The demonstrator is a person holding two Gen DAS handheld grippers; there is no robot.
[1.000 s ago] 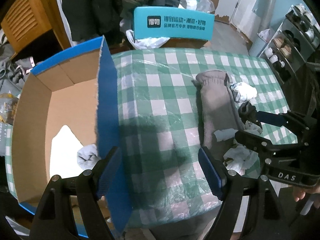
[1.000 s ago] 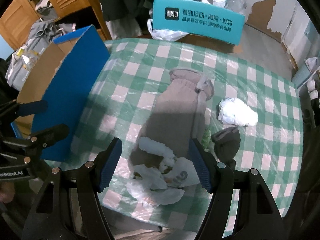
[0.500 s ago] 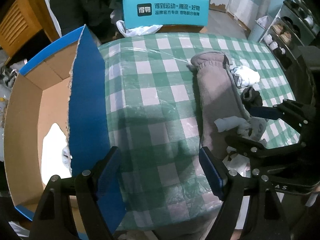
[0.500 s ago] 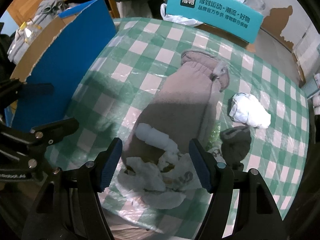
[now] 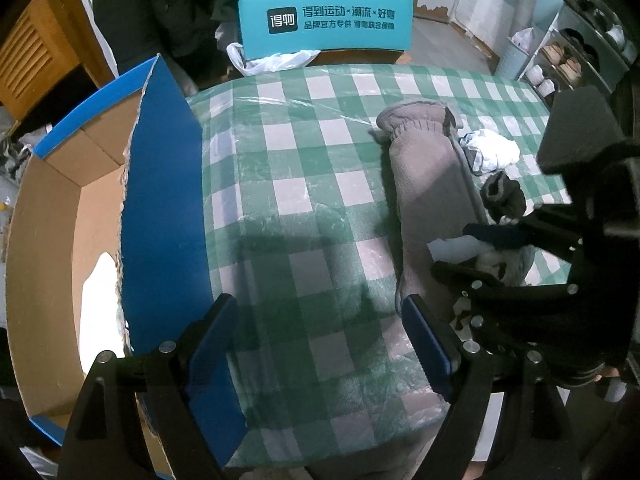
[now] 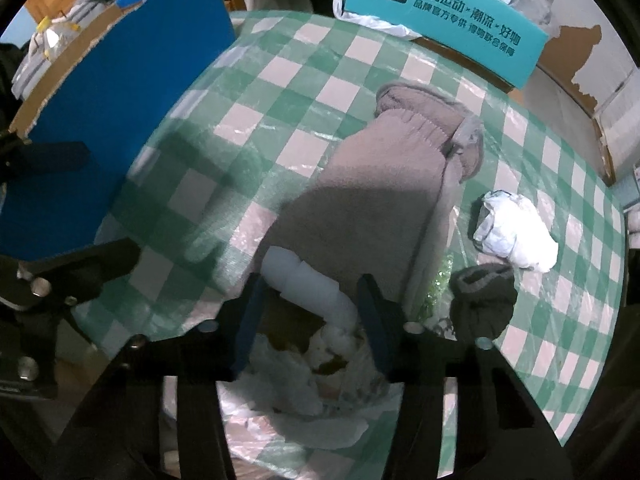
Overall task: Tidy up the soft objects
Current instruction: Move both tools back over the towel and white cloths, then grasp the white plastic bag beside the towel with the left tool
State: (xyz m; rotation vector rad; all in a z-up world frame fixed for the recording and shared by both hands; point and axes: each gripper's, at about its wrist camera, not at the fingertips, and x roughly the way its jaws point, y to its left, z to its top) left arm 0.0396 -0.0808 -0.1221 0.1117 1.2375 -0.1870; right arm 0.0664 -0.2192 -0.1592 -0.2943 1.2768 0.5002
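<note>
White rolled cloth [image 6: 308,284]: lower centre, on the grey fleece garment [image 6: 384,200], between the right gripper [image 6: 310,320] fingers, which are part-closed around it; contact unclear. Left gripper [image 5: 320,344]: wide open, empty, over the checked tablecloth [image 5: 296,184]. Blue cardboard box [image 5: 160,200], left: some white items inside. White bundle [image 6: 516,232] and dark sock [image 6: 484,304], right: unsorted.

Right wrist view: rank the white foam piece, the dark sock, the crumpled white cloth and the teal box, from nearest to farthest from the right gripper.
1. White foam piece: between the fingers of the right gripper, lying on the grey garment.
2. Dark sock: just right of the fingers.
3. Crumpled white cloth: farther right, beyond the sock.
4. Teal box: at the table's far edge.
</note>
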